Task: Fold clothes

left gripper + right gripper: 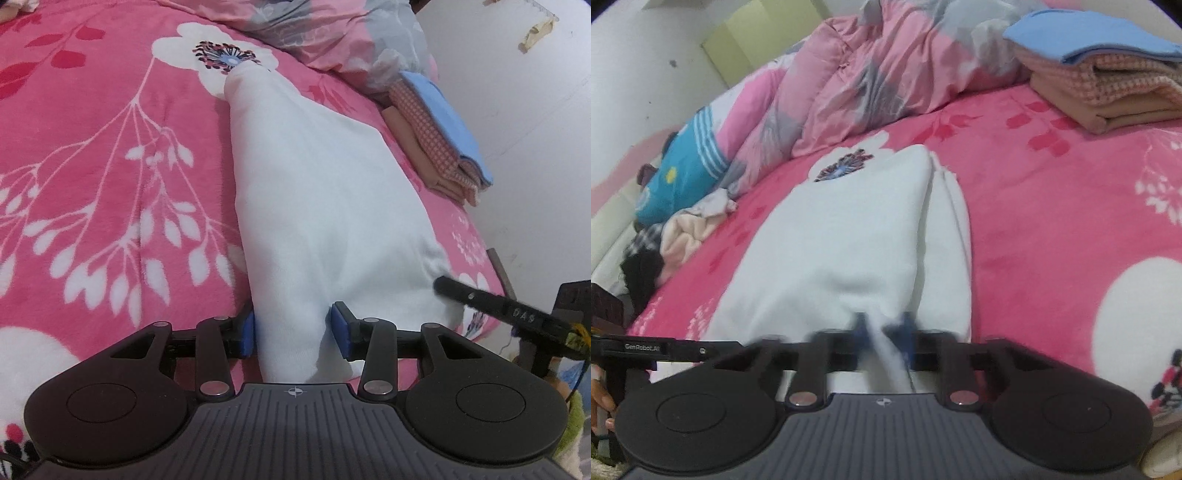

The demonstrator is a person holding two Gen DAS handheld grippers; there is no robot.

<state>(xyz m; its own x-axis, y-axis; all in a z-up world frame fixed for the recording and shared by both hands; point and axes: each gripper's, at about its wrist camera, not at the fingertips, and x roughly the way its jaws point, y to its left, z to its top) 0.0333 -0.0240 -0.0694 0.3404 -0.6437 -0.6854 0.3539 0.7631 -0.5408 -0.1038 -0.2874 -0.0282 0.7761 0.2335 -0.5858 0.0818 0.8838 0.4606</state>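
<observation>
**Both grippers at the near edge of the white garment, ready for the next fold**

You are in the middle of folding the white garment (325,206). It lies on the pink floral blanket (110,166), already folded lengthwise into a long narrow shape that runs away from you toward the crumpled duvet (871,74).

Your left gripper (293,328) has the near corner of the cloth between its blue pads (340,328); the pads stand apart, and the left one seems to touch the fabric, but a firm grip I cannot confirm. Your right gripper (882,332) has its fingers nearly together, clamped on a pinch of the near edge, though this part is blurred.

The next move, I judge, is to lift the near edge with both hands evenly and carry it toward the far end, so the halves meet squarely. First make sure of the left grip, or this corner may slip.

The garment looks soft and thick, with layered edges showing on its right side. A stack of folded clothes (1108,74) waits near the wall.
</observation>
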